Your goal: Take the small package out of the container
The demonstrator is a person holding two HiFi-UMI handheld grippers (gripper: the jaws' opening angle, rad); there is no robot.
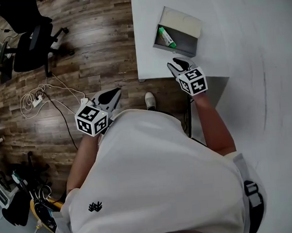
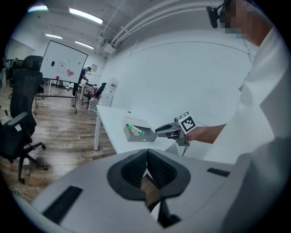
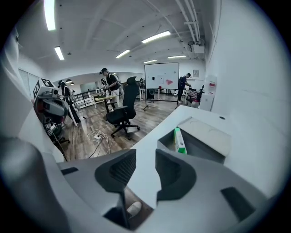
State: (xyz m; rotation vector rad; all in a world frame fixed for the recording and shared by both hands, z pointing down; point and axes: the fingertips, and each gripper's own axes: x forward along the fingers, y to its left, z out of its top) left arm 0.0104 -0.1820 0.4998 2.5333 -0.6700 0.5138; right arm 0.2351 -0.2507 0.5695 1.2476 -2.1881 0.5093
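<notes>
The small package [image 1: 166, 37] is green and white. It sits inside the gray container [image 1: 184, 42], leaning on the container's wall that is closest to the table's left edge. The container's lid is flipped open at the back. The container stands on the white table [image 1: 239, 22], near the corner where the left edge meets the front edge.

The right gripper [image 3: 145, 164] is over the front edge of the table, just in front of the container, and it points at it. Its jaws are partly apart and nothing is between them. The left gripper [image 2: 146, 166] is off to the side, over the wood floor and well away from the table. Its jaws are closed together and hold nothing.

The package looks like a little card box, so I think it is very light. It is probably a bit stiff, but a hard squeeze could dent it. Its skin looks smooth, so it might slip.

The best place to grab it looks like the top part that pokes up near the rim. The jaws should go on its two flat sides. The wall is right beside it, so one jaw has little room there.
</notes>
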